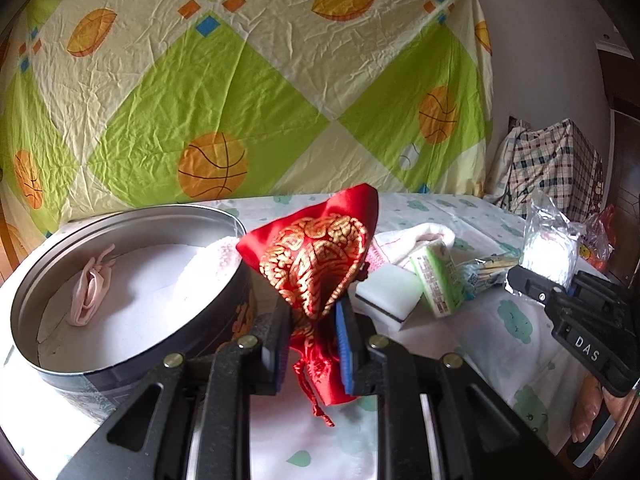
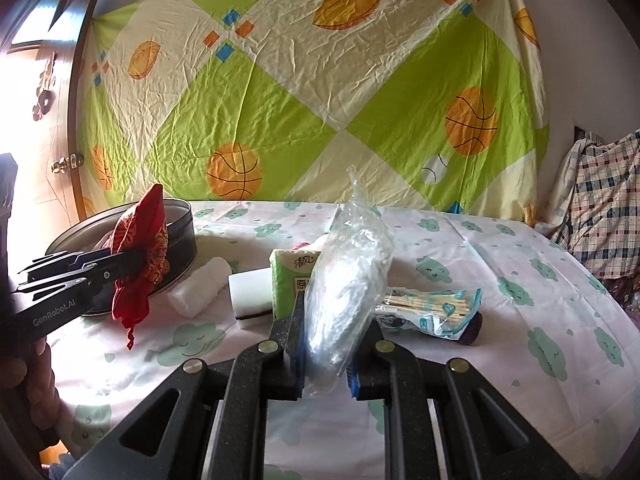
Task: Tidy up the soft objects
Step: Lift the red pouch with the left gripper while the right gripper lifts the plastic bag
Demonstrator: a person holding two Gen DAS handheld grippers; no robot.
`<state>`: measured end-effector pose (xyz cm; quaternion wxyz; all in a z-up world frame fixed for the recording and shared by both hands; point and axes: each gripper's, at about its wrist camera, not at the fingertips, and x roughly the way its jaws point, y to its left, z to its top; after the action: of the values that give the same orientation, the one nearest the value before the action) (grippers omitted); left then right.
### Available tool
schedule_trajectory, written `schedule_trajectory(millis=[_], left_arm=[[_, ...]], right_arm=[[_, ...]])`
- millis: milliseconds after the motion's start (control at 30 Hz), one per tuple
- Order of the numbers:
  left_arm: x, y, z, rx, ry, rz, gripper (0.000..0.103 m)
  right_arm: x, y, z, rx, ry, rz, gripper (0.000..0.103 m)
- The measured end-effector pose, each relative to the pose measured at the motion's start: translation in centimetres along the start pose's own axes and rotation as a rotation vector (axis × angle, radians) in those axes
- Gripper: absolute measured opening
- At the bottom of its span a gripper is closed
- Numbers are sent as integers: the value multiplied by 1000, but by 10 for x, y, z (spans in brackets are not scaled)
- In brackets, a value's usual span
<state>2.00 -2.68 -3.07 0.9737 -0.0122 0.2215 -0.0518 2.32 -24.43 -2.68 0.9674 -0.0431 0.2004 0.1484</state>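
Left wrist view shows the left gripper [image 1: 312,344] with jaws clamped on a red pouch [image 1: 316,256] just beside the round tin [image 1: 132,344], likely its destination, while the right gripper [image 2: 326,356] has jaws pinched on a clear plastic bag [image 2: 348,264].

left wrist: close, forward | right wrist: same | shared: table [image 1: 500,320]

Both matte black speckled two-finger grippers, left [image 1: 314,344] and right [image 2: 326,354], had blue ribbed pads, brass-coloured pivot screws and white lettering.
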Motion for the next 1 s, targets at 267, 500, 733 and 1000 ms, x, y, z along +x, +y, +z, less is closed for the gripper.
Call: schedule_trajectory(millis=[267, 500, 733, 1000], left_arm=[[-6, 6, -1, -5, -33, 28, 19], [-12, 8, -3, -5, -65, 39, 19], [-18, 6, -6, 5, -92, 56, 19], [-24, 9, -8, -2, -108, 72, 19]], right_arm=[[1, 8, 1, -9, -7, -8, 17], [1, 16, 2, -9, -24, -22, 17], [-1, 16, 0, 9, -37, -40, 17], [0, 19, 1, 12, -36, -48, 17]])
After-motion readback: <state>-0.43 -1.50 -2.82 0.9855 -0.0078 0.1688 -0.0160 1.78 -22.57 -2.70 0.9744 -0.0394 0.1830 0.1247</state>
